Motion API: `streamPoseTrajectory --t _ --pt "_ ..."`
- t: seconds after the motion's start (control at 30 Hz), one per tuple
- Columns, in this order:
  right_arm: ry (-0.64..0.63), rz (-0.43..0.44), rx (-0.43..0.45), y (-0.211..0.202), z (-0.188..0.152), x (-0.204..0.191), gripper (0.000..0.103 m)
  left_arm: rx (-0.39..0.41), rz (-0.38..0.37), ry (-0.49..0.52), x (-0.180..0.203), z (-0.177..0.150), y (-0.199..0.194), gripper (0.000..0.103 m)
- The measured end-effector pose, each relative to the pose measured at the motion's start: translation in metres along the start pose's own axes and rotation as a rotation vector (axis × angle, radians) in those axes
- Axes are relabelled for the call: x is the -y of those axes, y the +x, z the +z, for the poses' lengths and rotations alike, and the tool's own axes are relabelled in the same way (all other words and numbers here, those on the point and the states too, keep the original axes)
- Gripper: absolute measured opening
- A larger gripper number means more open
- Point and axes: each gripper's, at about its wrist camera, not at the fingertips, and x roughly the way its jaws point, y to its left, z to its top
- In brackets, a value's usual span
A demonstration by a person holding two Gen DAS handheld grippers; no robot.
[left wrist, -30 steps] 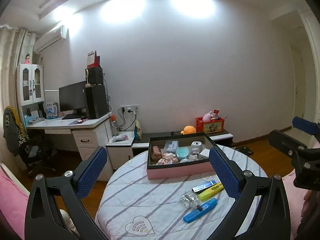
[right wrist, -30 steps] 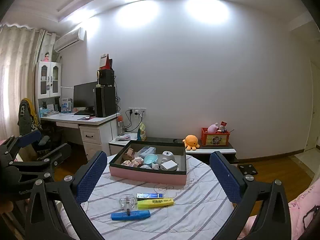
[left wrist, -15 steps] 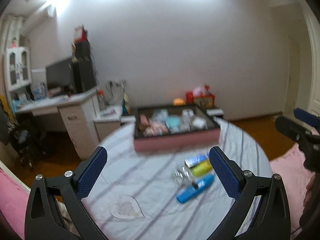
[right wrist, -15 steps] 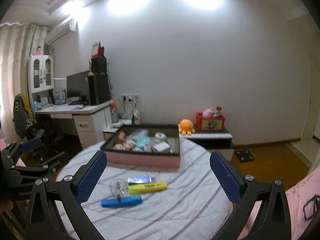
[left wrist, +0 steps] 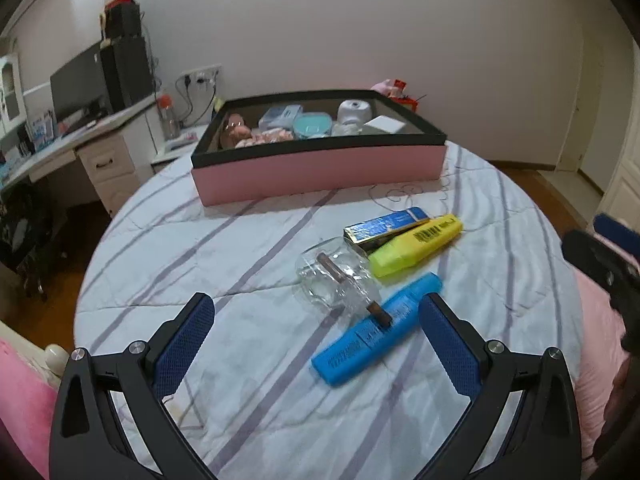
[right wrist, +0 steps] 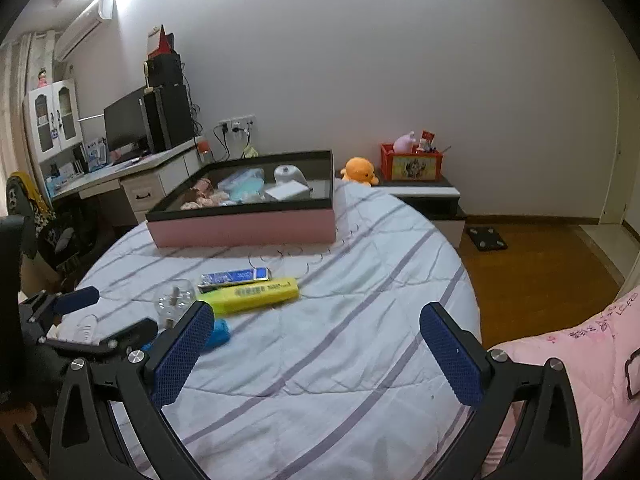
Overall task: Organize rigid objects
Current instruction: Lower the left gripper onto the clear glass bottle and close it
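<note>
A round table with a pale striped cloth carries everything. At its far side stands a pink box with a black rim, holding several small items that are hard to tell apart. The left gripper hovers low over the near part of the table with its jaws wide apart and nothing between them; the right gripper hangs over bare cloth further right, its jaws also spread and empty. Near the middle of the table lie 4 loose things close together: a blue marker nearest the left gripper, a yellow highlighter beyond it, a slim blue box touching the highlighter's far side, and a clear glass piece with a brown stick lying across it and onto the blue marker.
</note>
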Motion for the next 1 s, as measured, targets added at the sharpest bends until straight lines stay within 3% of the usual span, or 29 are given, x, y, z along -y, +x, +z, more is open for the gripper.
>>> streamPoseTrajectory --t 0.43,0.7,1.0 --pt "0.028 0.016 -0.061 0.035 0.002 0.013 0.103 -0.083 0.032 -0.011 -0.007 0.018 0.043 0.103" --pt "0.02 0.021 -0.087 0.045 0.003 0.012 0.103 -0.18 0.022 -0.023 -0.012 0.017 0.067 0.103" --pt "0.012 0.018 -0.109 0.05 0.004 0.009 0.103 -0.183 0.001 -0.017 -0.014 0.021 0.073 0.098"
